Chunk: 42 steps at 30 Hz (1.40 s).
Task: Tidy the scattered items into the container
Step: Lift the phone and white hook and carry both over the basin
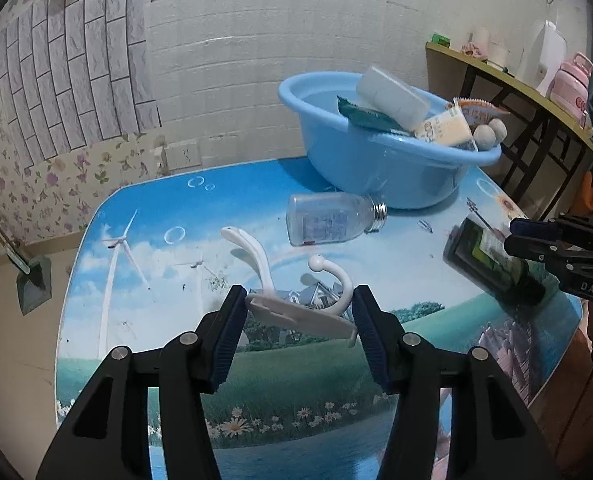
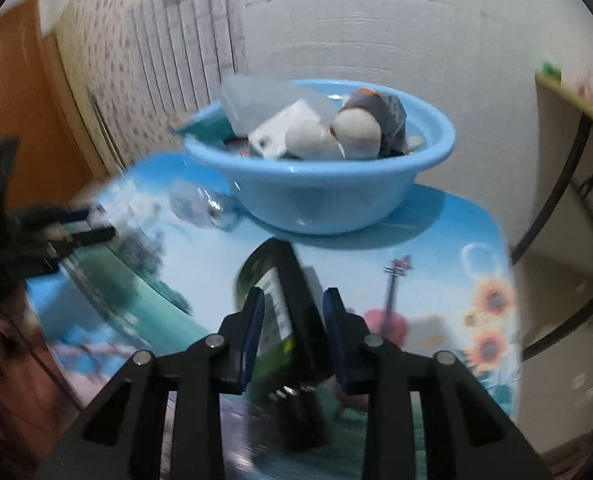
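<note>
Both grippers are in the carrying step: the left gripper (image 1: pixel 298 310) has its jaws clamped on a white plastic hook (image 1: pixel 296 304) above the table (image 1: pixel 144 216), the right gripper (image 2: pixel 292 320) has its jaws clamped on a dark green bottle (image 2: pixel 292 304), and next each must reach over the blue basin (image 1: pixel 376 168) and release, while a clear glass bottle (image 1: pixel 328 218) lies beside it.

A bottle (image 1: pixel 332 219) lies just before the basin (image 1: pixel 380 168); the basin is heaped above its rim, table (image 1: pixel 136 208) bare leftward.
</note>
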{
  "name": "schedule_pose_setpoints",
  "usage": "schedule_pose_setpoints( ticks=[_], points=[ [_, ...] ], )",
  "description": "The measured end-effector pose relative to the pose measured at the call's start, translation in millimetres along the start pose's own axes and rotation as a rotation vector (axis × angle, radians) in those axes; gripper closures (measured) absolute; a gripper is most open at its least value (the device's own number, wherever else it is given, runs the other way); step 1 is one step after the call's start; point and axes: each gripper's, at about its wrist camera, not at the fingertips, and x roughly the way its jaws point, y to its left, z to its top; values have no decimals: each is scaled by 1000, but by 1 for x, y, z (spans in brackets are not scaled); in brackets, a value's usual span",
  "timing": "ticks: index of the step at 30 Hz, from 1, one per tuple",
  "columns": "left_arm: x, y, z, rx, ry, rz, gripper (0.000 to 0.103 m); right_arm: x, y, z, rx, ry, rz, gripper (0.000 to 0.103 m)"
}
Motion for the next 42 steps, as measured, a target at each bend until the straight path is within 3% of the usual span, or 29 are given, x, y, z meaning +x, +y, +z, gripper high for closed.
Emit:
schedule_pose_setpoints(
  ticks=[3, 4, 7, 10, 16, 22, 25, 30, 35, 42],
  points=[
    [1, 1, -3, -6, 8, 2, 49, 0, 1, -4, 9, -14, 43, 65],
    [2, 0, -5, -6, 10, 3, 49, 0, 1, -4, 11, -8, 51, 57],
    [2, 0, -6, 0, 12, 19, 49, 6, 7, -7, -34, 8, 0, 43],
    [1, 1, -6, -2, 12, 23, 49, 5, 4, -11, -49, -12, -67, 37],
    [0, 4, -6, -10, 13, 34, 49, 20, -14, -11, -16, 21, -97, 25],
    [-7, 5, -3, -14, -11, 32, 49, 40, -8, -11, -45, 64, -78, 24],
    [-10, 7, -3, -18, -19, 33, 49, 41, -14, -11, 0, 60, -40, 41],
    [-23, 7, 6, -23, -59, 21, 49, 32, -17, -15, 22, 58, -12, 41],
    [-43, -1, 25, 2, -133, 9, 49, -3, -14, -10, 44, -25, 13, 41],
    [-52, -13, 66, 25, -212, -26, 49, -73, -21, 22, 64, -198, 38, 41]
  ],
)
